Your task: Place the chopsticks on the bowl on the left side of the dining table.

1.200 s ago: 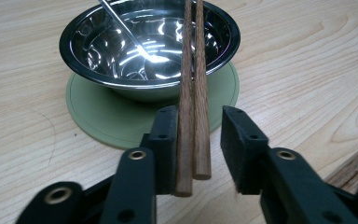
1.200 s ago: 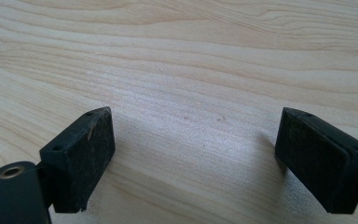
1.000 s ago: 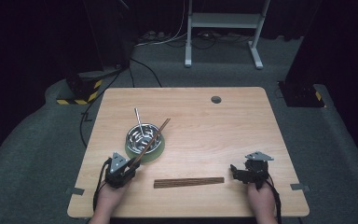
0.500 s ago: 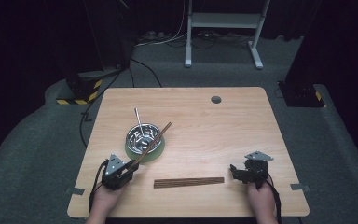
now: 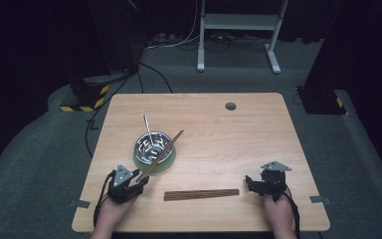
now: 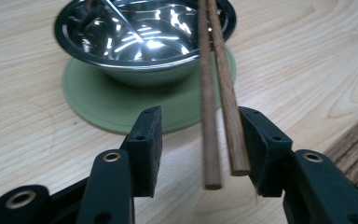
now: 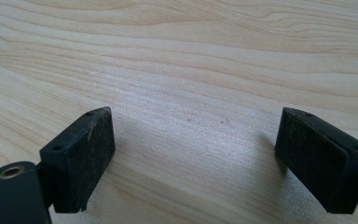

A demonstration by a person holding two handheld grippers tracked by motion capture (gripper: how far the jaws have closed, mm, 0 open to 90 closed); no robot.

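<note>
We worked at a wooden desk (image 5: 258, 139) with a tool in each hand. The left tool (image 5: 138, 187) sat near the front left of the desk, just in front of a steel bowl (image 5: 153, 144) that stood on a round green mat (image 5: 168, 160). A pair of brown chopsticks (image 5: 163, 154) leaned with its far ends over the rim of the bowl and its near ends down between the jaws of the left tool. In the left gripper view those jaws had just been opening: the chopsticks (image 6: 216, 93) lay side by side in the gap, close to the right-hand jaw, with clear space between them and the left-hand one, so the pads no longer pressed on them. We could not tell whether the nearer stick still touched the right-hand pad. A thin metal rod (image 5: 147, 130) also stood in the bowl, slanting up and away over its far rim.

A bundle of more chopsticks (image 5: 201, 194) lay flat on the desk between our hands. The right tool (image 5: 251, 183) rested near the front right, well apart from the bowl, its jaws spread wide over bare wood with nothing between them
</note>
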